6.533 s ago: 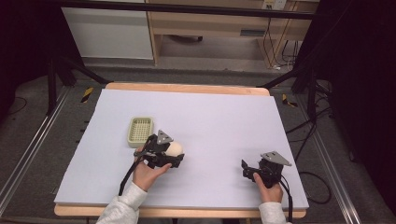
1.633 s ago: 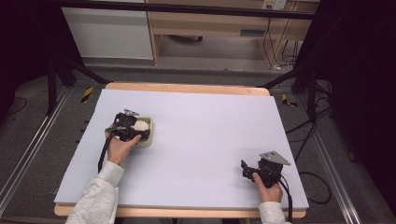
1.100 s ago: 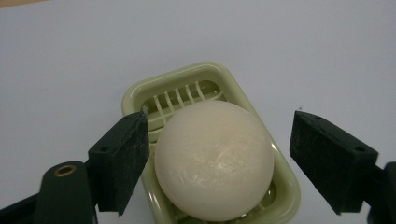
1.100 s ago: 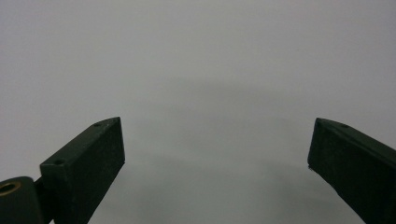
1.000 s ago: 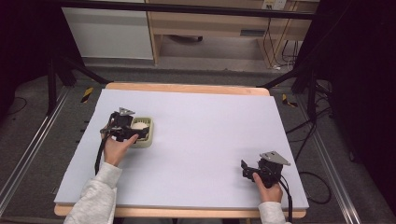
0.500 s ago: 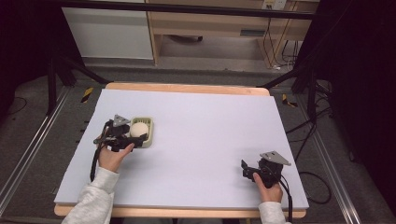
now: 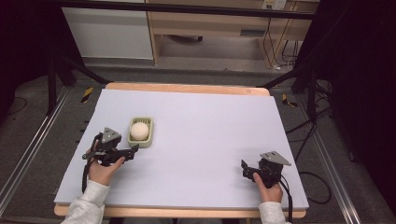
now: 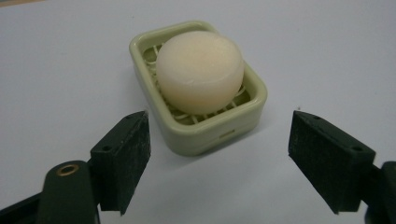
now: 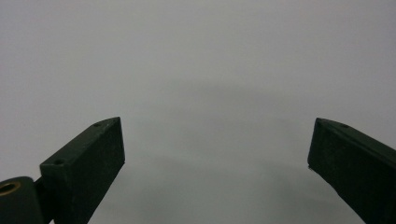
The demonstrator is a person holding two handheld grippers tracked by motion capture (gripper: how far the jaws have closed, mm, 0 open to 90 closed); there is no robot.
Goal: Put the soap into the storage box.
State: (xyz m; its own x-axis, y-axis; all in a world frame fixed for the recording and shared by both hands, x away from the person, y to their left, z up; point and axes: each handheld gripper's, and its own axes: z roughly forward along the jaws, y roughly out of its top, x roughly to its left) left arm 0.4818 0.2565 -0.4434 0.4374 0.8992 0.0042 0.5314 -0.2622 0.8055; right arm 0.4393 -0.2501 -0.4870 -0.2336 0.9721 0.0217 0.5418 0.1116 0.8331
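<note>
Left gripper (image 7: pixel 133 150) sits at the left side of the table (image 7: pixel 210 135), held low in the person's left hand (image 7: pixel 103 167), jaws spread wide with nothing between them. In the left gripper view the same gripper (image 8: pixel 217 154) shows its 2 black jaws standing well apart, aimed at the soap dish (image 8: pixel 203 128) just ahead, not touching it.

The soap dish (image 7: pixel 141 140) is pale green, rectangular with rounded corners, resting flat on the table just beyond and slightly right of the left gripper's tips. The soap (image 7: pixel 139 131), a round cream-coloured bar, lies inside the dish on its ribbed grid. In the left gripper view the soap (image 8: pixel 200 70) fills most of the dish, its top above the rim.

The middle of the table is bare light-grey surface; a wooden edge shows along the far side.

Right gripper (image 7: pixel 243 171) sits near the front right corner, held in the right hand (image 7: pixel 268 189), well apart from the dish. In the right gripper view its 2 jaws (image 9: pixel 217 154) are spread wide over plain table surface, gripping nothing.
</note>
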